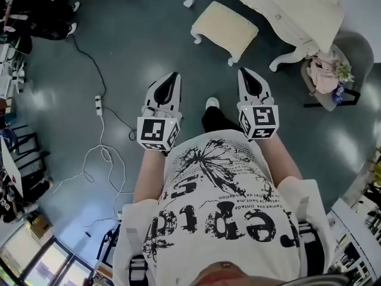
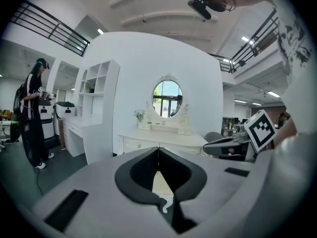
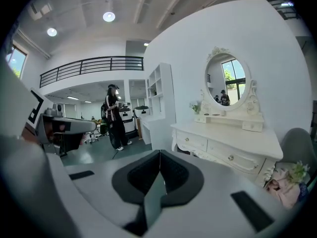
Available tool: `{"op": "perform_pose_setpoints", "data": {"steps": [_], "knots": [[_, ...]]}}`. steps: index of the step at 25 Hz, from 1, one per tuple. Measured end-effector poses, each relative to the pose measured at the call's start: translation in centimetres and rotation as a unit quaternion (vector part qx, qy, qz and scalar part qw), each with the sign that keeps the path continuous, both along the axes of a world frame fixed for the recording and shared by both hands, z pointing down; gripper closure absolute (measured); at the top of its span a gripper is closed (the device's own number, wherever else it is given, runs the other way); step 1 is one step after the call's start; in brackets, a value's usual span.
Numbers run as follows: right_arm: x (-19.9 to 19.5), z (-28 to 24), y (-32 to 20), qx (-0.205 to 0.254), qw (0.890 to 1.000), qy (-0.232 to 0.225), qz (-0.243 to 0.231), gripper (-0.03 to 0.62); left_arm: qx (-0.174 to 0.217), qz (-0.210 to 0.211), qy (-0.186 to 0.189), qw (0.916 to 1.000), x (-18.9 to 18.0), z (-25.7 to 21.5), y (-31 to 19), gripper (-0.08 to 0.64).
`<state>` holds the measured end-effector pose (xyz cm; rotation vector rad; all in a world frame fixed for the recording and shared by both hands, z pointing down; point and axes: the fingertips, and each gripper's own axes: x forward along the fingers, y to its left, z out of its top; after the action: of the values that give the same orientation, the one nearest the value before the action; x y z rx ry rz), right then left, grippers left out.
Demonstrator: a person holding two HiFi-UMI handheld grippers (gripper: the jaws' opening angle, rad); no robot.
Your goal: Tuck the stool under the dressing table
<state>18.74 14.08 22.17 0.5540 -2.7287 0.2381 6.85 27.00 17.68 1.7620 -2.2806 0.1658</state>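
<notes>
Below the person's printed shirt (image 1: 220, 213), the left gripper (image 1: 174, 76) and right gripper (image 1: 243, 73) are held side by side at waist height and aimed forward, probably ready to reach for the stool (image 1: 225, 28). Each gripper's jaw tips meet with nothing between them. The stool stands ahead on the floor, clear of both grippers, beside the dressing table (image 1: 286, 5) and not yet under it.

The floor (image 1: 149, 46) is smooth and glossy, with bright light spots on it. The stool (image 1: 225, 25) has a matt cream, cloth-like seat on smooth white legs. The bench (image 3: 233, 138) looks satin white-painted. The left tongs (image 2: 158, 148) and right tongs (image 3: 159, 153) look like matt grey plastic with black linings.
</notes>
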Motion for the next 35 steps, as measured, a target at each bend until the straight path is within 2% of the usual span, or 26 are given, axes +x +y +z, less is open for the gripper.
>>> {"op": "perform_pose_setpoints", "data": {"steps": [5,10,18,20,23,27,32,35], "knots": [[-3.3,2.9,-6.1,-0.006,1.000,0.024,0.014,0.574,-0.023,0.019,0.017,0.9994,-4.1,2.6,-7.2,0.540],[-5.5,7.3,-10.6,-0.013,0.998,0.056,0.030,0.575,-0.055,0.054,0.027,0.9967,-6.2,7.0,-12.9,0.540],[-9.3,13.2,-15.6,-0.054,0.988,0.091,0.109,0.574,-0.097,0.126,0.074,0.9845,-11.2,14.5,-22.0,0.540],[-10.6,14.5,-16.9,-0.067,0.984,0.094,0.138,0.574,-0.107,0.159,0.089,0.9775,-12.5,16.4,-24.6,0.540],[-12.2,16.6,-18.7,-0.084,0.973,0.100,0.190,0.574,-0.128,0.216,0.106,0.9623,-13.9,19.3,-27.8,0.540],[-13.7,20.3,-20.4,-0.104,0.956,0.113,0.251,0.574,-0.155,0.271,0.111,0.9435,-15.9,23.7,-30.2,0.540],[-14.5,26.5,-20.9,-0.120,0.934,0.131,0.309,0.574,-0.193,0.337,0.106,0.9155,-17.1,30.0,-31.5,0.540],[-14.9,30.8,-21.1,-0.126,0.927,0.146,0.321,0.574,-0.198,0.349,0.106,0.9097,-17.6,33.5,-32.2,0.540]]}}
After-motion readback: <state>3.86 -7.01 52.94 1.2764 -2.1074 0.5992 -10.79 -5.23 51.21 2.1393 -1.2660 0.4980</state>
